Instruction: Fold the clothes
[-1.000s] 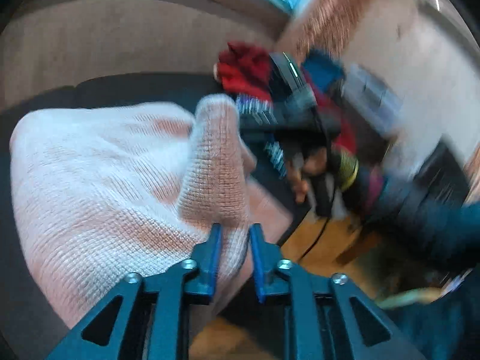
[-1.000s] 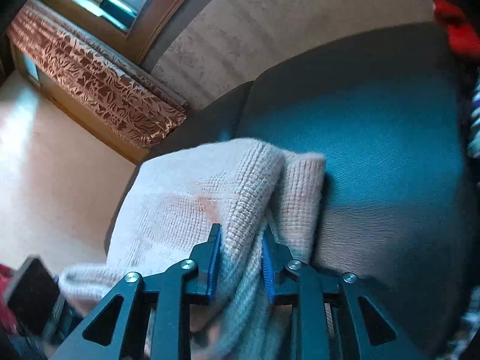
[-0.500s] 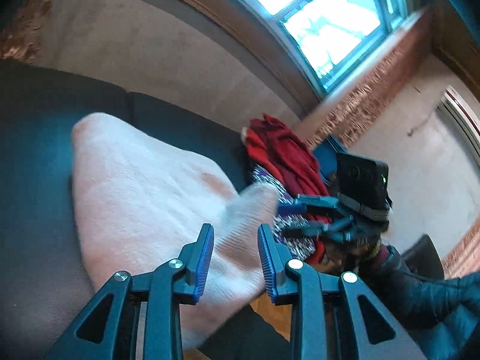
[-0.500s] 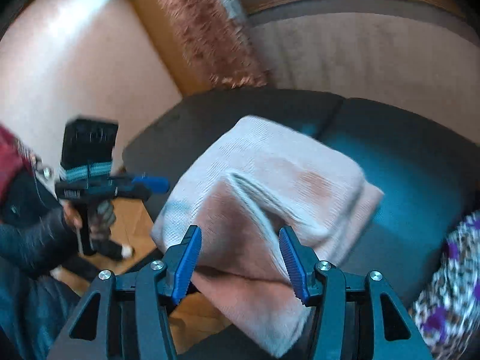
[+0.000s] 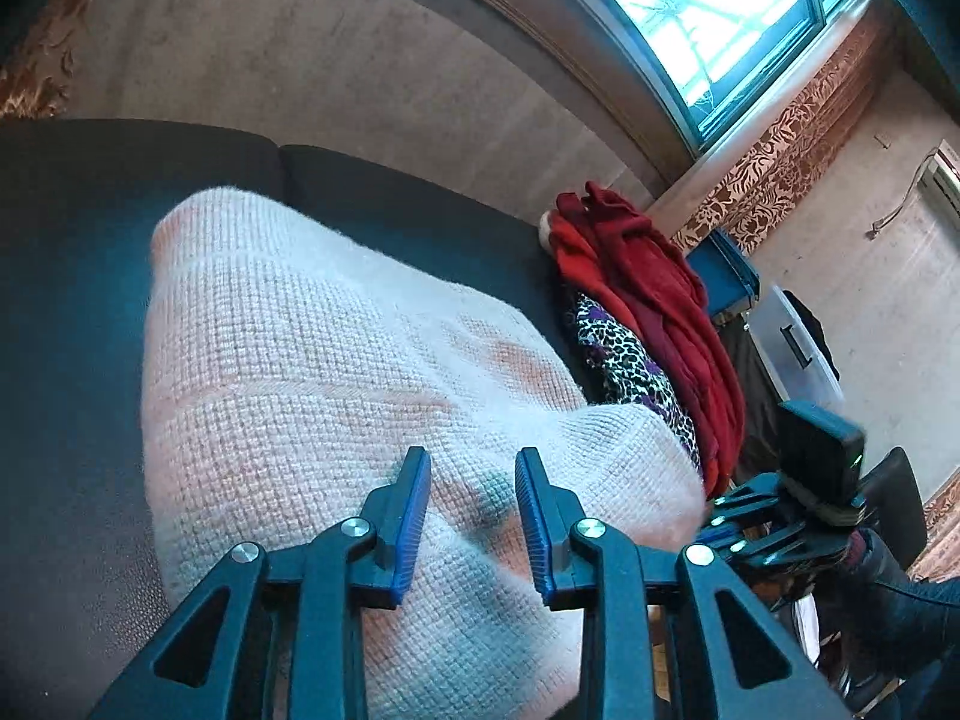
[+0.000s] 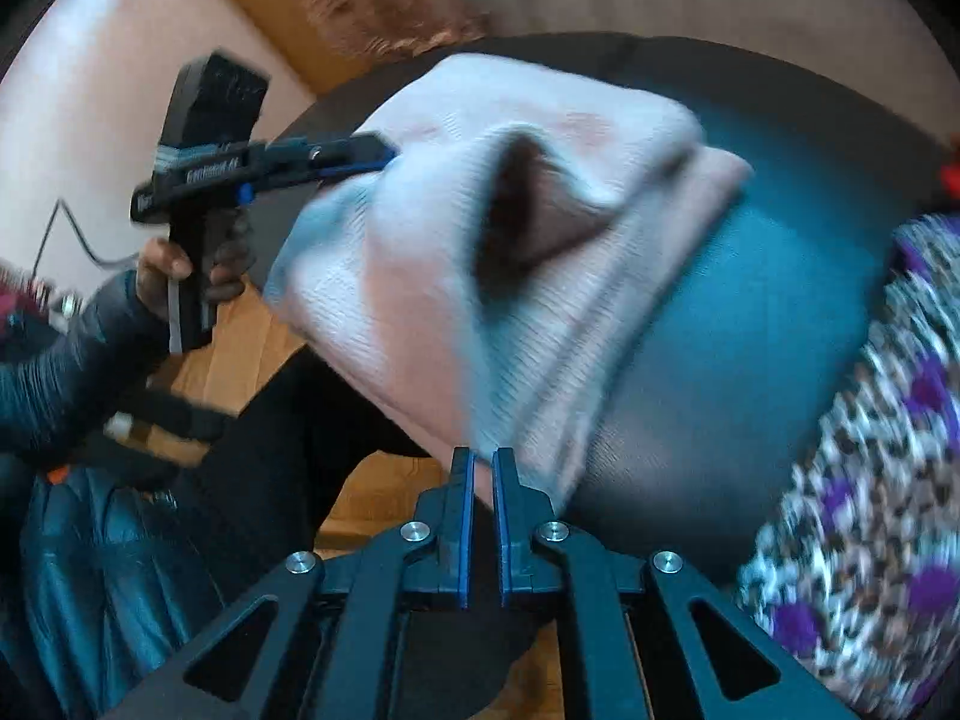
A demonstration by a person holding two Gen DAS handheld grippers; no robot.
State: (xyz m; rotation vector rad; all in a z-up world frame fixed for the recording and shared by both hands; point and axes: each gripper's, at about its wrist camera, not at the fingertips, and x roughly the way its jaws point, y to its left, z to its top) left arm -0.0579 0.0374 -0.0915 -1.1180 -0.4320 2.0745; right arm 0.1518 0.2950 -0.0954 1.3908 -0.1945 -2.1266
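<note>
On the dark sofa seat [image 5: 72, 276] lies the folded pale knit sweater [image 5: 312, 372]. Left gripper [image 5: 474, 480] hangs spread above its near edge, gripping nothing. Right gripper [image 6: 483, 468] has both fingers nearly together, apparently empty. Beside the sweater sit red garments [image 5: 648, 300] and leopard-print cloth [image 6: 870, 480].

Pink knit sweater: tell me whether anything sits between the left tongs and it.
Nothing visible does. The left tongs stand open right over the pink knit sweater on the dark sofa; the red garment lies off to the side.
</note>
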